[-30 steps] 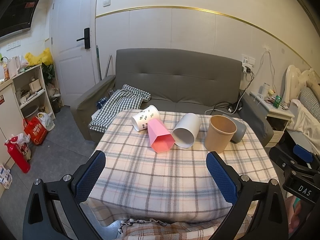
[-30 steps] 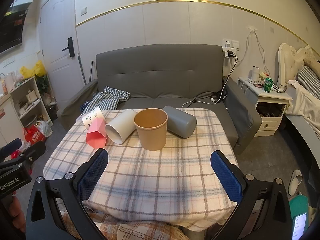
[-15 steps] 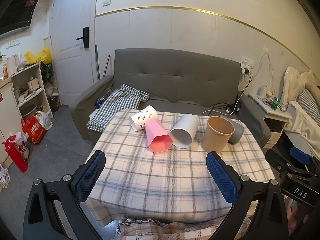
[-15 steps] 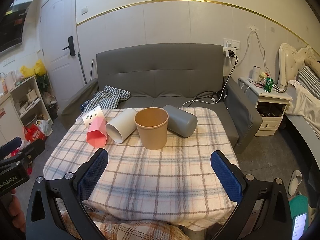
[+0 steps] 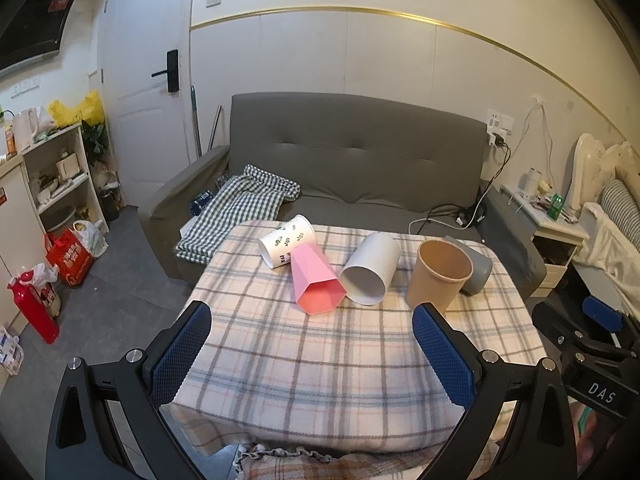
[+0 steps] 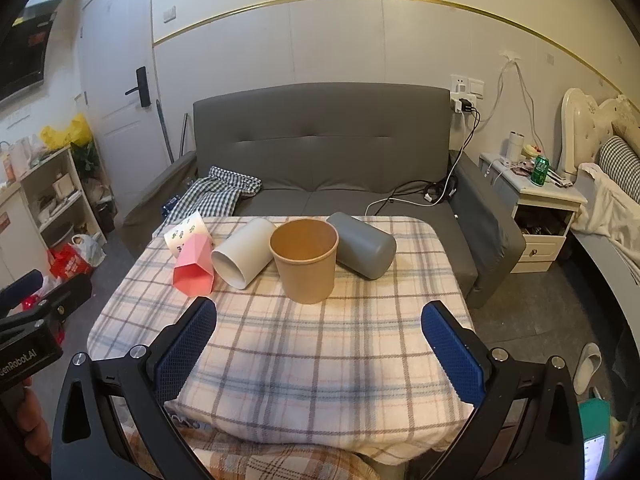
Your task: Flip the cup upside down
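Note:
A brown paper cup (image 6: 305, 261) stands upright, mouth up, at the far middle of the plaid-covered table (image 6: 320, 360); it also shows in the left wrist view (image 5: 438, 276). Beside it lie a grey cup (image 6: 362, 245), a white cup (image 6: 243, 253), a pink hexagonal cup (image 6: 194, 266) and a patterned paper cup (image 6: 186, 232), all on their sides. My right gripper (image 6: 318, 344) is open and empty, near the table's front, in line with the brown cup. My left gripper (image 5: 312, 352) is open and empty, in front of the pink cup (image 5: 314, 280) and white cup (image 5: 370, 268).
A grey sofa (image 6: 328, 152) with a checked cloth (image 6: 216, 194) stands behind the table. A nightstand (image 6: 536, 208) and bed are at the right, shelves (image 5: 52, 184) and bags at the left. The other gripper shows at each view's edge.
Both grippers have shifted only slightly; the left view has drifted a little to the right and back. The cups have not moved.

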Demonstrator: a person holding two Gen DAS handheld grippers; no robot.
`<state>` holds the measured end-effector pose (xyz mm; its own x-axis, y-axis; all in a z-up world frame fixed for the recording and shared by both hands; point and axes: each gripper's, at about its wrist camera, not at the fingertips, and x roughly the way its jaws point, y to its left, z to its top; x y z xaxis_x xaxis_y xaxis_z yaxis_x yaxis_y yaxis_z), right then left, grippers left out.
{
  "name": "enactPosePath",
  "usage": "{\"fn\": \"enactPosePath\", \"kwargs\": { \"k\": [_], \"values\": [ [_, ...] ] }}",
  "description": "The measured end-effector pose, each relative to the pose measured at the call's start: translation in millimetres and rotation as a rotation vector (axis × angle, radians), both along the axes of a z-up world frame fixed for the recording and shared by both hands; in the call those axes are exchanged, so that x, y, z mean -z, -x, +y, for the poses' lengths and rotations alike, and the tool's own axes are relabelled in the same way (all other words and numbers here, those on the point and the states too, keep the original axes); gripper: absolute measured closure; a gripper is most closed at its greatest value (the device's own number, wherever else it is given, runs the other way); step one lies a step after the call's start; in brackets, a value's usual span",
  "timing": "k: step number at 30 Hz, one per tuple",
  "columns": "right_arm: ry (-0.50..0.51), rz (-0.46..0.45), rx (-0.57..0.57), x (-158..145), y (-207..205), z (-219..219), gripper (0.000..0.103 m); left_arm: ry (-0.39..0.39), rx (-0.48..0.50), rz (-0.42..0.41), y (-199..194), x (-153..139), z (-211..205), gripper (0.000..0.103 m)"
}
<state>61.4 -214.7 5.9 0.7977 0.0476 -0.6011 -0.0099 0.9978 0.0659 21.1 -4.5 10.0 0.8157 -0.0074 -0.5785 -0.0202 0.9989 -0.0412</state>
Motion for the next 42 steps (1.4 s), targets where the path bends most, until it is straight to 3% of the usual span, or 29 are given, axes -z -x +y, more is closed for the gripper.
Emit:
{"fn": "enactPosePath", "kwargs": {
  "k": [8, 22, 29, 36, 38, 40, 42],
  "values": [
    [-0.014, 0.040, 0.014, 4, -34, -5, 0.000, -0.003, -0.018, 0.048, -44, 5, 0, 0.000],
    [-0.014, 0.192, 0.041, 66, -92, -12, 0.000, -0.013, -0.024, 0.246, -145, 94, -4, 0.001],
    [-0.022, 0.225, 0.043, 79, -109, -13, 0.000, 0.002, -0.061, 0.279, -166, 111, 4, 0.002],
    [-0.039, 0.251, 0.051, 88, -116, -14, 0.000, 0.074, -0.034, 0.286, -174, 116, 9, 0.002],
    [-0.054, 0.252, 0.056, 89, -116, -16, 0.000, 0.084, -0.024, 0.287, -177, 116, 9, 0.006],
    [-0.061, 0.251, 0.062, 89, -115, -17, 0.000, 0.085, -0.003, 0.306, -180, 119, 6, 0.024],
    [-0.063, 0.250, 0.063, 88, -114, -18, 0.000, 0.111, 0.030, 0.314, -181, 119, 3, 0.034]
  ]
}}
